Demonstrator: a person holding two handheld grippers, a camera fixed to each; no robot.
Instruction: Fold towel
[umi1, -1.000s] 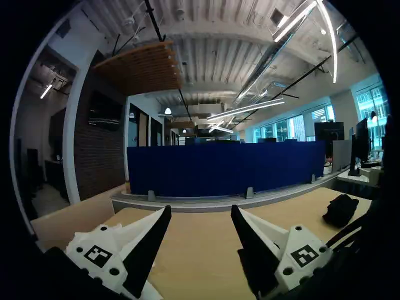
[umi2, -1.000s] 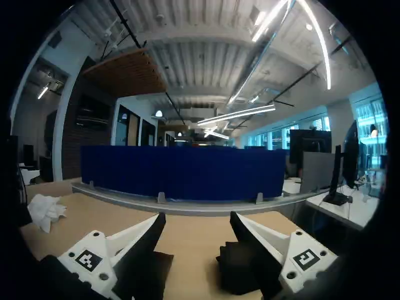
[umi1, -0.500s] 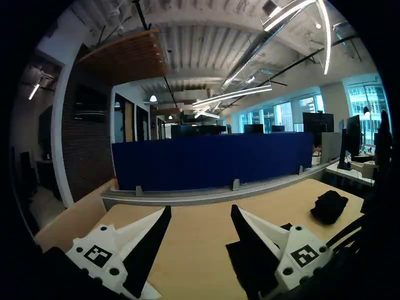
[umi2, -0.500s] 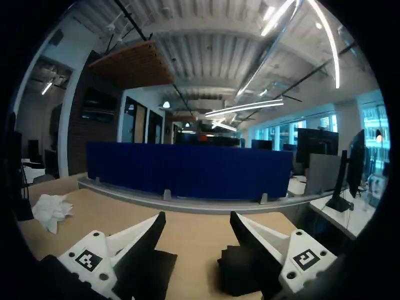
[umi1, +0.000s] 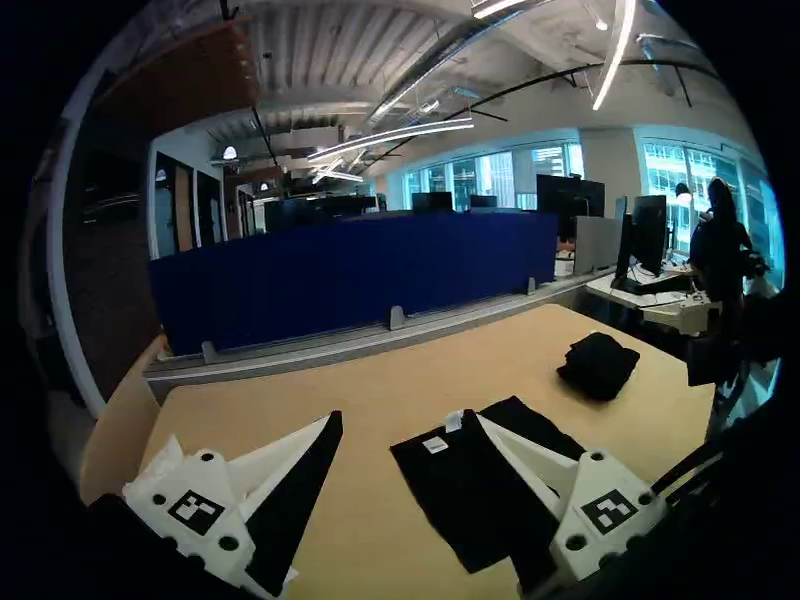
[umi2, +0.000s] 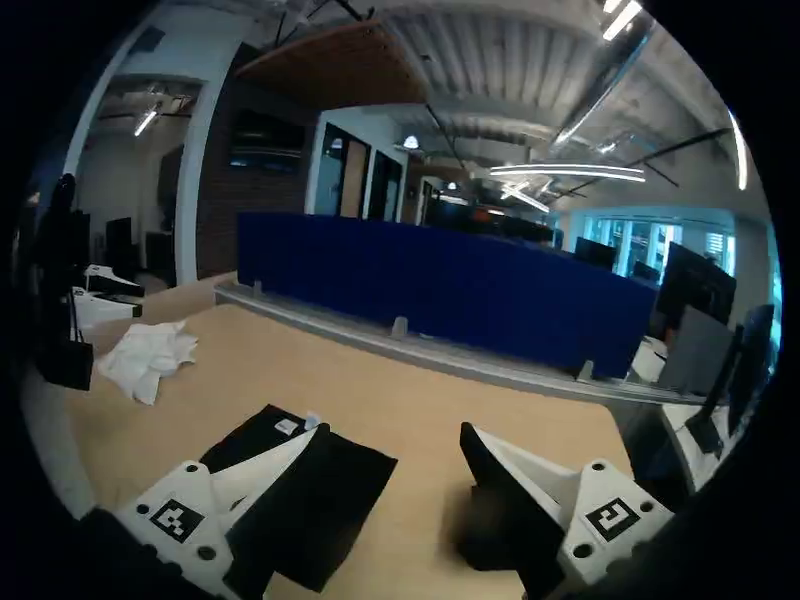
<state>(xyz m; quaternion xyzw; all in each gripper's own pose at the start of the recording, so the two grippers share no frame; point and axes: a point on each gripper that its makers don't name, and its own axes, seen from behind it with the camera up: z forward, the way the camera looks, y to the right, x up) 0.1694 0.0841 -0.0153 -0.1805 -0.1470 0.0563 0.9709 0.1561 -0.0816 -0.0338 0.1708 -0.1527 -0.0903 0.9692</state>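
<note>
Your left hand-held gripper is released, its two fingers spread wide with nothing between them. It is over the light wooden desk. The flat black towel with a small white tag lies spread on the desk under that gripper's right-side finger; whether the finger touches the cloth, you cannot tell from here. Farther along the desk, well apart from the towel, sits a folded black cloth bundle. A long blue partition screen runs along the desk's far edge.

In the right gripper view, your right hand-held gripper is also released, fingers wide apart and holding nothing. The black towel lies flat on the desk beneath its left-side finger. A crumpled white cloth rests near the desk's left edge, apart from the towel. Something dark lies under the right-side finger; it is too unclear to name.
</note>
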